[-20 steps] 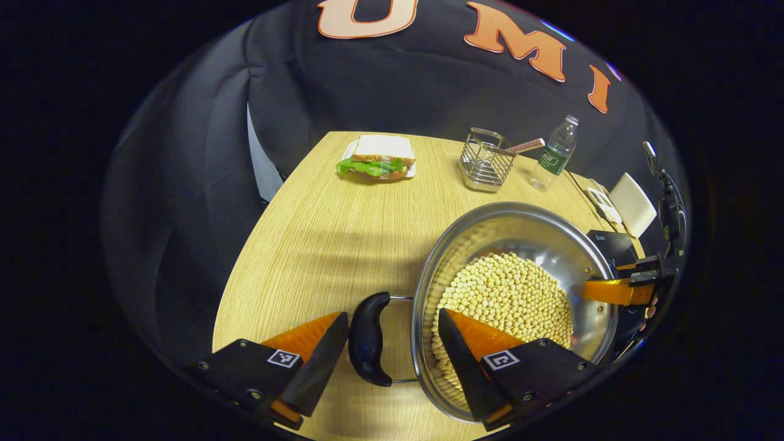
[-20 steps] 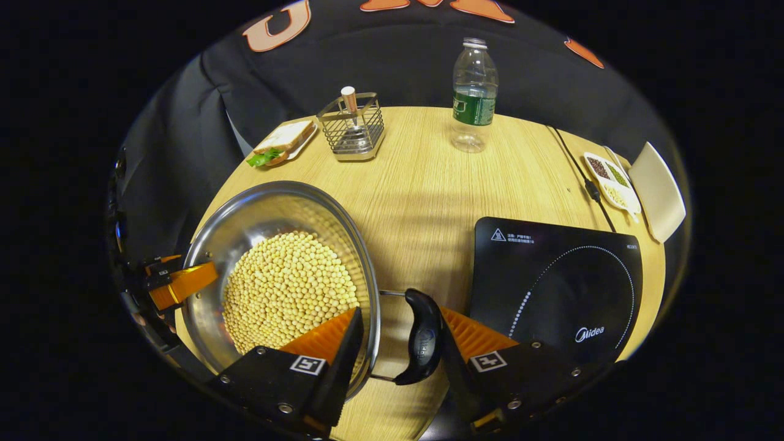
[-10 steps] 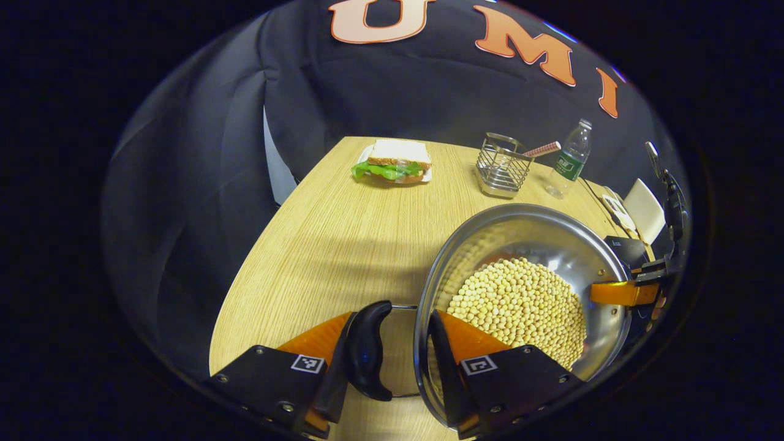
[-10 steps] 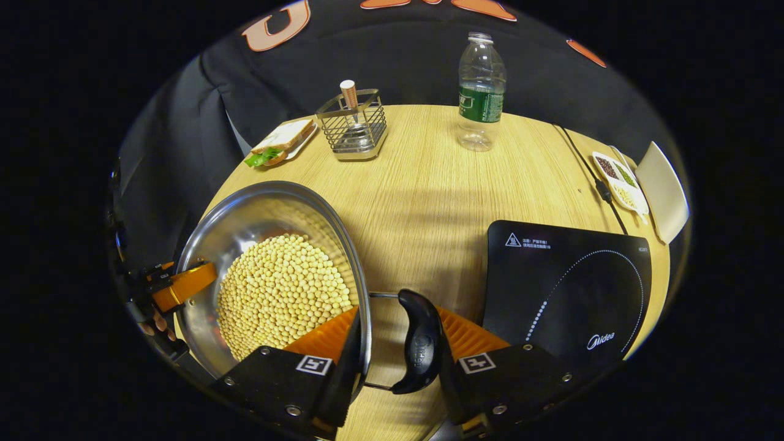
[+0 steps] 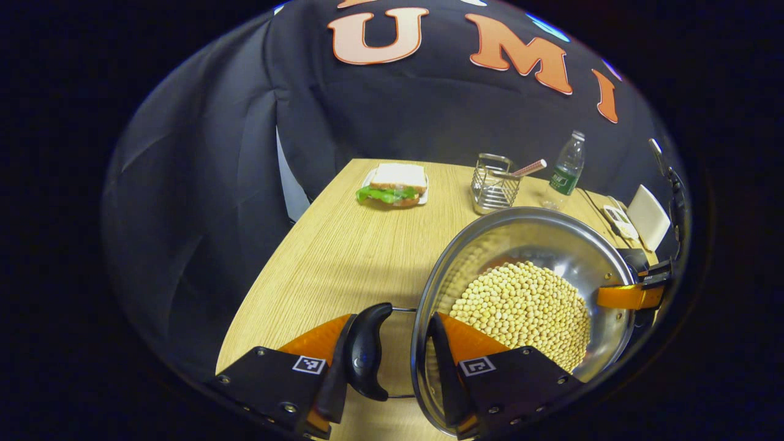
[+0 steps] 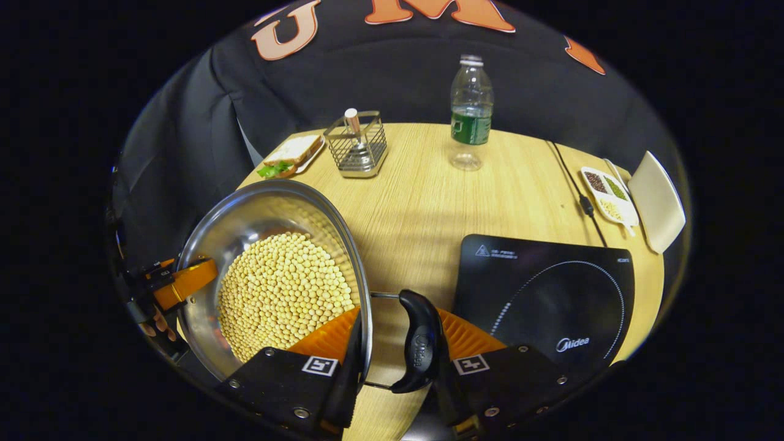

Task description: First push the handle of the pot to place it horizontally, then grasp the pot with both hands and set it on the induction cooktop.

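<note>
Both of my grippers have closed in over the last second: my left gripper (image 5: 392, 361) now clamps the pot's left handle (image 5: 365, 351) and rim together, and my right gripper (image 6: 395, 361) squeezes the right handle (image 6: 418, 349) against the rim the same way. The steel pot (image 6: 269, 208), loaded with soybeans (image 6: 283, 293), looks to be coming up off the wooden table (image 6: 422, 190), so I reckon the handle push is done and the carry is starting. It hangs left of the induction cooktop (image 6: 545, 294), which lies bare and near. Further back sit a sandwich (image 5: 392, 187), a wire basket (image 6: 356, 147) and a water bottle (image 6: 470, 110), with a seed dish (image 6: 606, 193) beside the cooktop's cord, all well apart from my path; spilling beans is my one worry
</note>
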Available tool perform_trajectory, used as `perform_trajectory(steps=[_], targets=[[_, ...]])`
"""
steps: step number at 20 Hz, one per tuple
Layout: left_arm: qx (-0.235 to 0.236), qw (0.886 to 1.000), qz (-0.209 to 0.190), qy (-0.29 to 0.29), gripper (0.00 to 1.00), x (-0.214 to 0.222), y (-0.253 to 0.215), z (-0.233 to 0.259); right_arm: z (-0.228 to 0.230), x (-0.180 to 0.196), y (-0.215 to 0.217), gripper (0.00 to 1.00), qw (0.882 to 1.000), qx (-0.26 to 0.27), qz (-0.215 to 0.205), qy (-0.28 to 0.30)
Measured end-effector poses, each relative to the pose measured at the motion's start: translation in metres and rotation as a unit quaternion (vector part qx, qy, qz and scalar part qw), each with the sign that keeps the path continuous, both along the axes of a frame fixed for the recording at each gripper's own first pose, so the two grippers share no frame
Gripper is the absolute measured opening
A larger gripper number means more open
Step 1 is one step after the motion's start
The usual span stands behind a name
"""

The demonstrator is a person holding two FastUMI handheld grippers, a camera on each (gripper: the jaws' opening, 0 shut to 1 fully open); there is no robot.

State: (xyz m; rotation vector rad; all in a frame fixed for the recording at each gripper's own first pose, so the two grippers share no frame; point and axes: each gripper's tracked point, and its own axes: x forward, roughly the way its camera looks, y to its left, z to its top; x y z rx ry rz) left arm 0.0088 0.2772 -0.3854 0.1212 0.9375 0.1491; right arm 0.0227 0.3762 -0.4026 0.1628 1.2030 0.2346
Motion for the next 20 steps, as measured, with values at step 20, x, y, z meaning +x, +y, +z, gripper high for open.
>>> perform_trajectory(steps=[20], targets=[[-0.016, 0.991, -0.119, -0.059, 0.64, 0.017, -0.001, -0.003, 0.141, -0.045, -0.139, 0.54, 0.992, -0.048, -0.087, -0.075]])
